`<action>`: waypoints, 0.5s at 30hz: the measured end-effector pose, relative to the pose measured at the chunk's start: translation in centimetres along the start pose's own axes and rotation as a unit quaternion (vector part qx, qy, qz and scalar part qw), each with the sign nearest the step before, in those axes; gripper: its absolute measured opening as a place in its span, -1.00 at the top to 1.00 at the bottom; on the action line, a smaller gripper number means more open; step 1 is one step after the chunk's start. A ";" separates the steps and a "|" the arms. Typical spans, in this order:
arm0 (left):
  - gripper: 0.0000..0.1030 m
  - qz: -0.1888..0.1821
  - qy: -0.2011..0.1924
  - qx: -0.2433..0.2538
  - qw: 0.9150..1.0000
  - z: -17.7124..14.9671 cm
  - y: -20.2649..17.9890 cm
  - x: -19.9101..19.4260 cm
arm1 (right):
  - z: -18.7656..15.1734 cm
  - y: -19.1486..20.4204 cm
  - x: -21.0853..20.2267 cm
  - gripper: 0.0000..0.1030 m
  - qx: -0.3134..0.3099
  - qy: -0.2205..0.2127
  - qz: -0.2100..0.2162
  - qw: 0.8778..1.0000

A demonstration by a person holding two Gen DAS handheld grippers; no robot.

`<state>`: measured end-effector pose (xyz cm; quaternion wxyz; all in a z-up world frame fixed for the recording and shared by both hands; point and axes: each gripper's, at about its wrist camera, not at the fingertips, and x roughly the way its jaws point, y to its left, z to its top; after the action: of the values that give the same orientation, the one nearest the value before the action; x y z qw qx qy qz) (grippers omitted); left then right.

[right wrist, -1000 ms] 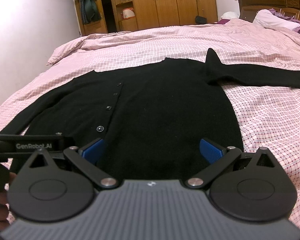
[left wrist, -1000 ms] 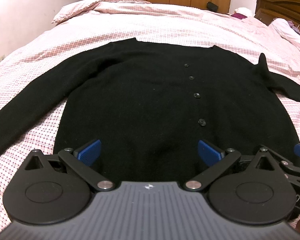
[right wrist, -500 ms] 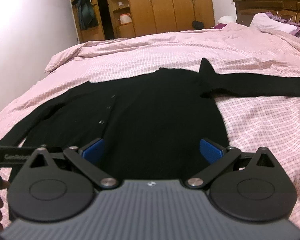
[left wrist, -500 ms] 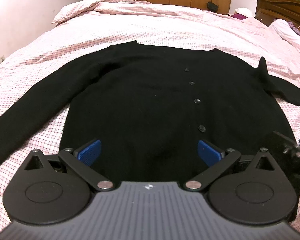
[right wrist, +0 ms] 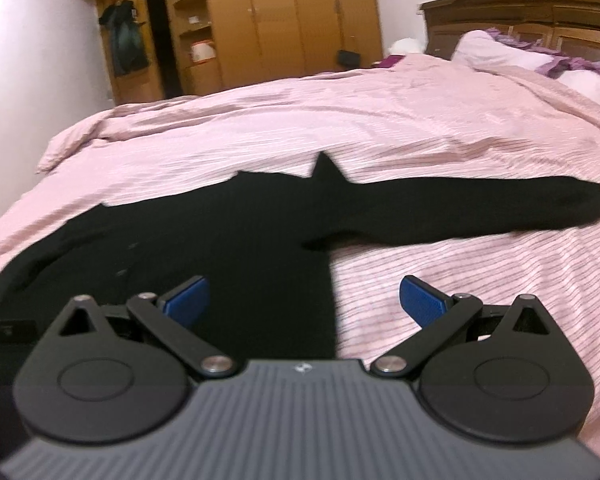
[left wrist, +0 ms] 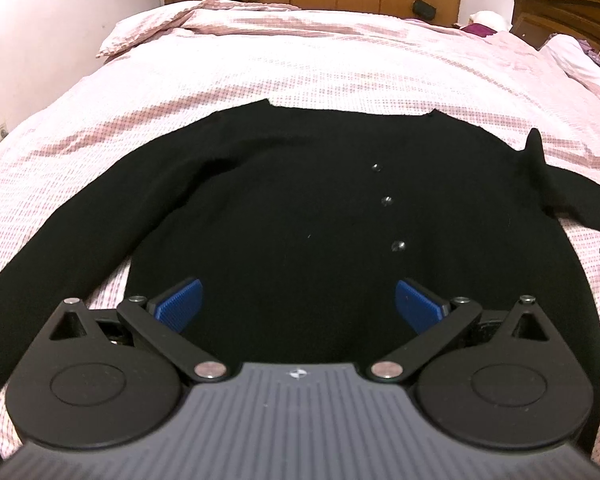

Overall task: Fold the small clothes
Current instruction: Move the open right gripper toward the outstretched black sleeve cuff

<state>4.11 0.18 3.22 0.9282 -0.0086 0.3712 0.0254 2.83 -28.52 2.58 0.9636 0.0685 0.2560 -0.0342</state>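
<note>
Left gripper [left wrist: 298, 300]: jaws wide apart, nothing between them, black cardigan [left wrist: 300, 208] flat on the bedspread [left wrist: 300, 60] straight ahead at 12 o'clock. Open bedspread beyond the collar, 12 o'clock. Left sleeve [left wrist: 60, 248] crosses at 9 to 10 o'clock.

Right gripper [right wrist: 304, 300]: jaws wide apart, empty. Bare bedspread at 1 to 3 o'clock. Outstretched right sleeve [right wrist: 460, 208] bars 1 o'clock. Headboard [right wrist: 540, 12] and pillows [right wrist: 500, 52] far off at 2 o'clock.

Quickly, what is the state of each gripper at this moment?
Left gripper: open, holding nothing, above the black cardigan.
Right gripper: open, holding nothing, over the cardigan's side edge.
</note>
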 end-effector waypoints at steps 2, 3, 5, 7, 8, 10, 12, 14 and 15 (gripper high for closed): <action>-1.00 0.001 0.000 0.004 1.000 0.5 -0.4 0.3 | 0.6 -1.3 0.7 -1.00 0.003 -0.001 -0.016 1.000; -1.00 0.002 0.001 0.007 1.000 0.7 -0.6 0.6 | 0.9 -1.9 1.1 -1.00 0.004 -0.001 -0.025 1.000; -1.00 0.003 0.004 0.012 1.000 1.2 -1.1 1.1 | 1.3 -3.1 1.7 -1.00 0.007 -0.002 -0.040 0.999; -1.00 0.002 0.007 0.015 1.000 1.6 -1.7 1.5 | 1.9 -4.5 2.5 -1.00 0.014 -0.003 -0.055 0.998; -1.00 0.002 0.008 0.017 1.000 1.7 -1.9 1.7 | 2.1 -5.2 2.9 -1.00 0.017 -0.005 -0.062 0.998; -1.00 0.003 0.010 0.021 1.000 2.1 -2.5 2.1 | 2.6 -6.6 3.6 -1.00 0.021 -0.006 -0.076 0.997; -1.00 0.004 0.012 0.025 1.000 2.5 -3.1 2.6 | 3.0 -7.9 4.4 -1.00 0.024 -0.007 -0.089 0.996; -1.00 0.003 0.016 0.027 0.999 2.7 -3.7 3.1 | 3.4 -8.9 5.0 -1.00 0.026 -0.006 -0.101 0.995; -1.00 0.004 0.018 0.028 0.999 2.9 -3.9 3.4 | 3.5 -9.5 5.4 -1.00 0.027 -0.005 -0.106 0.994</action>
<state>8.74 -3.46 2.94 0.9210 0.0186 0.3887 0.0180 8.25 -38.63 1.80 0.9538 0.0668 0.2555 -0.1433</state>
